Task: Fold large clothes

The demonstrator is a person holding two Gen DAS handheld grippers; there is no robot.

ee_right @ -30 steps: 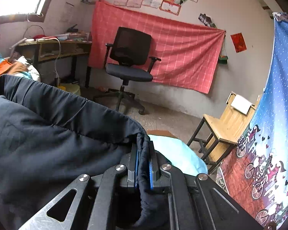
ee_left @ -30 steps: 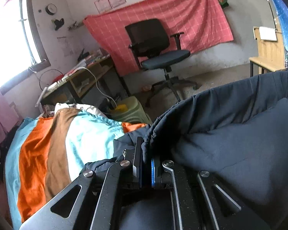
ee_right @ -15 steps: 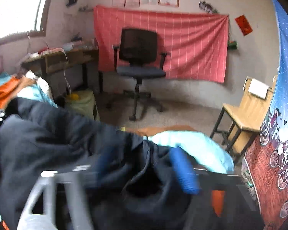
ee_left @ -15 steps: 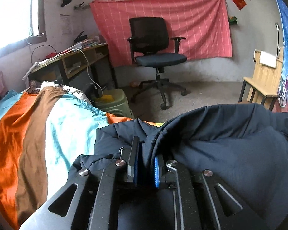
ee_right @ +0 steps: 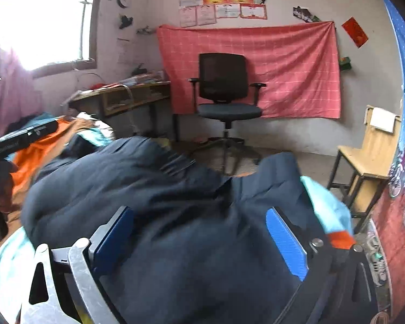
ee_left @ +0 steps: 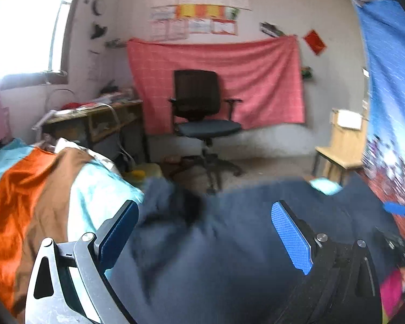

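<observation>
Jacket lies heaped on the bed before me. My left gripper and right gripper have just been opening, jaws wide, pads clear of cloth.

- Daylight pours in from the window at my far left, blown out to white glare in both views.
- The rest of my room is lit softly and evenly, with dim corners.
- The dark jacket near me is smeared with motion blur; the left view is softer overall.
- Fisheye bending curves the blue curtain on the right, and black vignetting rims the edges.
</observation>
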